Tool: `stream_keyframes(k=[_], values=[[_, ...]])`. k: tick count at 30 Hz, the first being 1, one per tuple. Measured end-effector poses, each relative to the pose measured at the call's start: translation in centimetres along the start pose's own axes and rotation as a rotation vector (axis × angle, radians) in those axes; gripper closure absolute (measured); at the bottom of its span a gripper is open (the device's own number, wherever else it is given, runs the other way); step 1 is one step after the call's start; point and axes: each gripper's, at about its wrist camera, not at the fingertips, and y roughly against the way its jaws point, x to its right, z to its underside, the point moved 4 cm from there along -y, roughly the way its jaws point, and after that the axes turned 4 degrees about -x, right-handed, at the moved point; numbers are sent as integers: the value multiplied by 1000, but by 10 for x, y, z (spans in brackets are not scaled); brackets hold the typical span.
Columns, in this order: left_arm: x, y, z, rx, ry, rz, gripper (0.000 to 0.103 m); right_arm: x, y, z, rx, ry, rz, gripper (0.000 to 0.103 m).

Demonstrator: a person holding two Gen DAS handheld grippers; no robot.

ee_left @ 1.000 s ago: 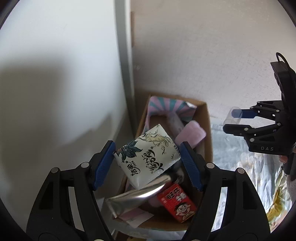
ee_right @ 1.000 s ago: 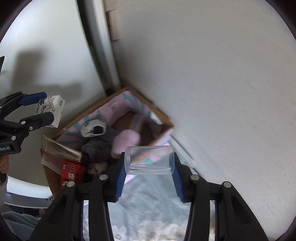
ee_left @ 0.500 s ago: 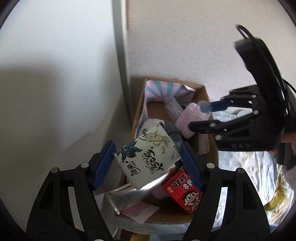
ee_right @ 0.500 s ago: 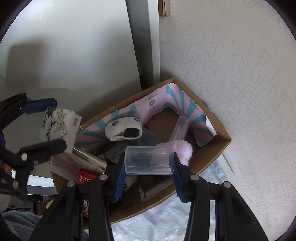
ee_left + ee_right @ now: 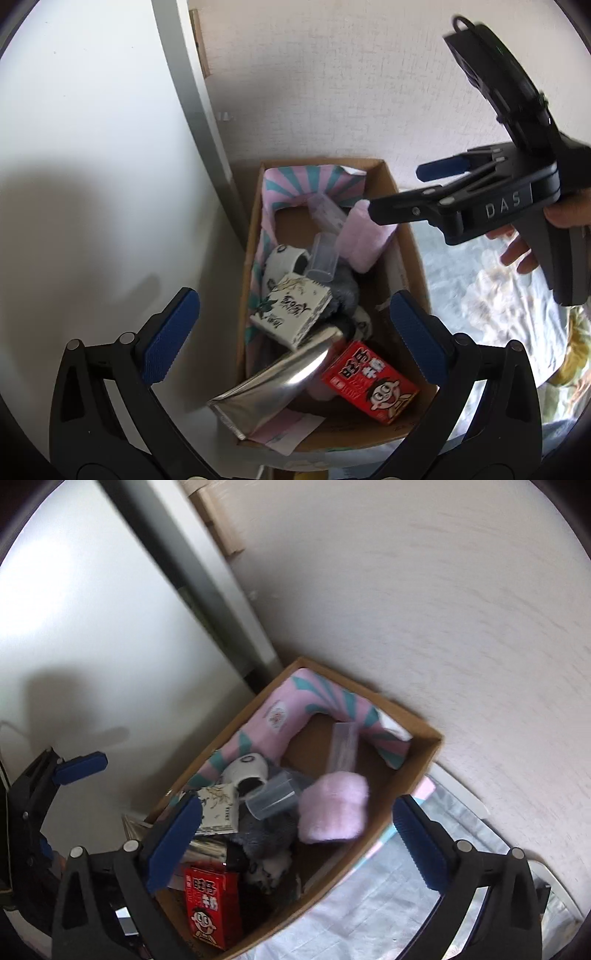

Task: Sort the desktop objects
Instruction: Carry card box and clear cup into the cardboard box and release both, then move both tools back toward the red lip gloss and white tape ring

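Both grippers hang over an open cardboard box (image 5: pixel 404 266) (image 5: pixel 373 698). My left gripper (image 5: pixel 295 332) is opening, with nothing between its blue pads. Below it, the white packet with black drawings (image 5: pixel 291 314) (image 5: pixel 218 808) lies loose on the pile in the box. My right gripper (image 5: pixel 295 836) is also opening and holds nothing. The clear plastic cup (image 5: pixel 273 797) (image 5: pixel 323 254) lies on its side in the box, beside a pink fluffy item (image 5: pixel 332 808). In the left wrist view the right gripper (image 5: pixel 399 192) hovers over the box's far right side.
The box also holds a pink and teal striped cushion (image 5: pixel 277 716), a red drink carton (image 5: pixel 369 380), a silver foil pouch (image 5: pixel 273 384) and a grey plush (image 5: pixel 266 830). It stands in a wall corner. A patterned cloth (image 5: pixel 480 302) lies to its right. A hand (image 5: pixel 517 243) holds the right gripper.
Both grippers opened wide. The white packet dropped from the left gripper into the box, and the clear cup dropped from the right gripper into it. The right gripper came down closer over the box.
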Motion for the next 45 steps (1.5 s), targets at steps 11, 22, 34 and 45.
stream_keyframes(k=[11, 22, 34, 45], values=[[11, 1, -14, -8, 28, 70, 0, 23, 14, 17, 33, -47, 2, 0], [76, -3, -51, 9, -51, 161, 0, 86, 65, 86, 33, -184, 139, 0], [258, -75, -77, -81, -155, 304, 0, 214, 128, 237, 87, -468, 412, 0], [366, -191, -79, -187, -79, 263, 1, 258, 66, 274, 123, -420, 465, 0]])
